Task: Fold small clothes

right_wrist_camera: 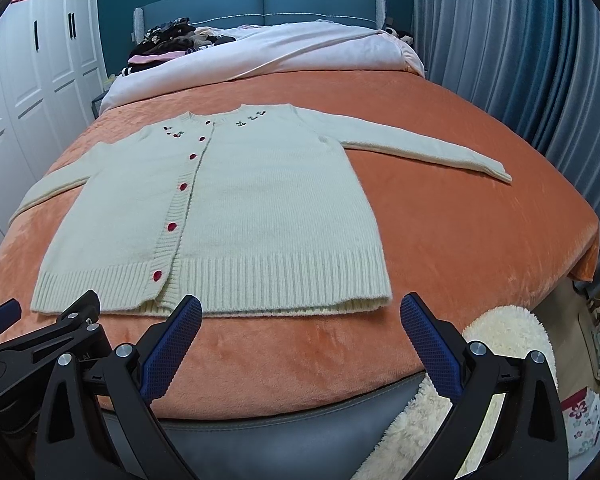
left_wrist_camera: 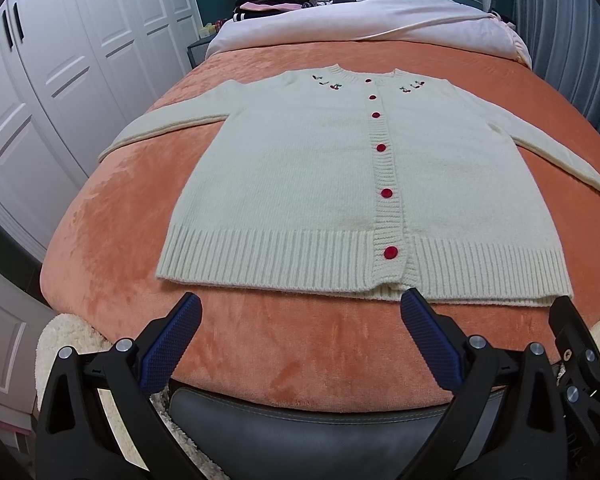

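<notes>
Both grippers, left gripper and right gripper, hang spread and empty at the bed's near edge. Cardigan lies flat mid-bed, buttoned. Pinching a sleeve cuff seems best for folding it inward.

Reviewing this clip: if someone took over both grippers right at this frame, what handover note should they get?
Left gripper: open, empty, held just short of the cardigan's hem.
Right gripper: open, empty, also near the hem, toward the cardigan's right-hand corner.
Cream cardigan: lies flat and buttoned, front up, on the orange blanket, both sleeves spread out to the sides, collar toward the headboard.
Pile of other clothes sits at the far end of the bed.
Done: the cardigan is laid out flat; no fold shows yet.
Left: probably fold in the sleeves, then the body, then turn to the pile.
</notes>
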